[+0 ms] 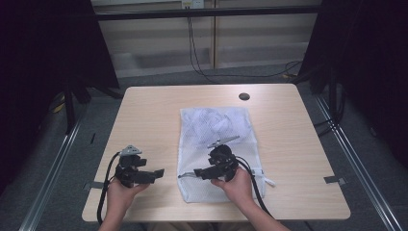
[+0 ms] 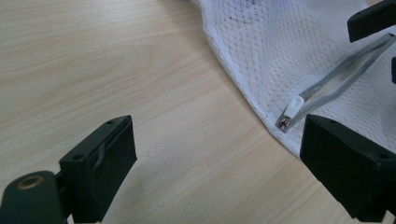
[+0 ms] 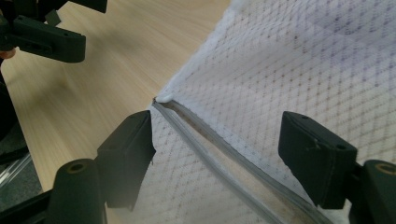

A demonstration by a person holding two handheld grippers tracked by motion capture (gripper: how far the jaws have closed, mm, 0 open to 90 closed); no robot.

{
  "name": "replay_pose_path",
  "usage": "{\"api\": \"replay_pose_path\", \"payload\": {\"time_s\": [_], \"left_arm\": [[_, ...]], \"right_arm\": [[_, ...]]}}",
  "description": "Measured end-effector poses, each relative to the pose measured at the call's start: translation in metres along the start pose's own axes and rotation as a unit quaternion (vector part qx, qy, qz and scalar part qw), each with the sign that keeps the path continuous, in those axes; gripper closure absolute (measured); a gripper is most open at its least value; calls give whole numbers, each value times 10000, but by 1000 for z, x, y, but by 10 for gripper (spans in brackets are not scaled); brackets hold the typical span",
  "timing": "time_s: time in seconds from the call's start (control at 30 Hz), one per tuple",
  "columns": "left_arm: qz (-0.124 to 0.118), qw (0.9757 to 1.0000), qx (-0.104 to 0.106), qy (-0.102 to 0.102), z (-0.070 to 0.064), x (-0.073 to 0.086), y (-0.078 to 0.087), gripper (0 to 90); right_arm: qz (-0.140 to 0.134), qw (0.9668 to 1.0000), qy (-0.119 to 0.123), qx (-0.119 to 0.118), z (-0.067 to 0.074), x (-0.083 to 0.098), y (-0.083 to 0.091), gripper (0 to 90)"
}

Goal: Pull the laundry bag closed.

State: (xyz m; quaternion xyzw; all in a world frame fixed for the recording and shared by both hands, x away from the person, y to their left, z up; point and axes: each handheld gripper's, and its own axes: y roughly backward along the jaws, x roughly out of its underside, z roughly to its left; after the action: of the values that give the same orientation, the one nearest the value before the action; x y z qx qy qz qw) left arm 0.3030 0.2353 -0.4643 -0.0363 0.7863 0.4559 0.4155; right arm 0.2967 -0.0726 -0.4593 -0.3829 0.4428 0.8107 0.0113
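A white mesh bag point(image 1: 216, 130) lies flat in the middle of the wooden table point(image 1: 154, 110). A thin grey double strip point(image 3: 210, 144) with a white tip point(image 2: 292, 108) runs along its near left edge. My right gripper point(image 1: 197, 173) rests over the bag's near left part, pointing left. In the right gripper view the gripper point(image 3: 219, 135) is open, and the strip passes between the jaws untouched. My left gripper point(image 1: 159, 172) sits on bare wood just left of the bag, pointing right at it. In the left gripper view its jaws point(image 2: 219, 140) stand wide open around nothing, the bag edge point(image 2: 261, 112) just ahead.
A small black disc point(image 1: 244, 96) sits near the table's far edge. Grey tape tabs point(image 1: 334, 180) mark the table's sides. Cables trail on the floor point(image 1: 202, 72) behind the table, and dark curtains hang on both sides.
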Motion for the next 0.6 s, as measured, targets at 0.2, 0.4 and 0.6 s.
{"api": "replay_pose_path", "payload": {"time_s": [0.2, 0.4, 0.6], "left_arm": [[1, 10000, -2, 4, 0, 0, 1, 106], [1, 10000, -9, -11, 0, 0, 1, 107], [3, 10000, -11, -26, 0, 0, 2, 108]], "right_arm": [[2, 10000, -27, -59, 2, -2, -5, 283], [103, 9998, -42, -181, 5, -3, -11, 304], [170, 9988, -153, -443, 8, -4, -19, 328]]}}
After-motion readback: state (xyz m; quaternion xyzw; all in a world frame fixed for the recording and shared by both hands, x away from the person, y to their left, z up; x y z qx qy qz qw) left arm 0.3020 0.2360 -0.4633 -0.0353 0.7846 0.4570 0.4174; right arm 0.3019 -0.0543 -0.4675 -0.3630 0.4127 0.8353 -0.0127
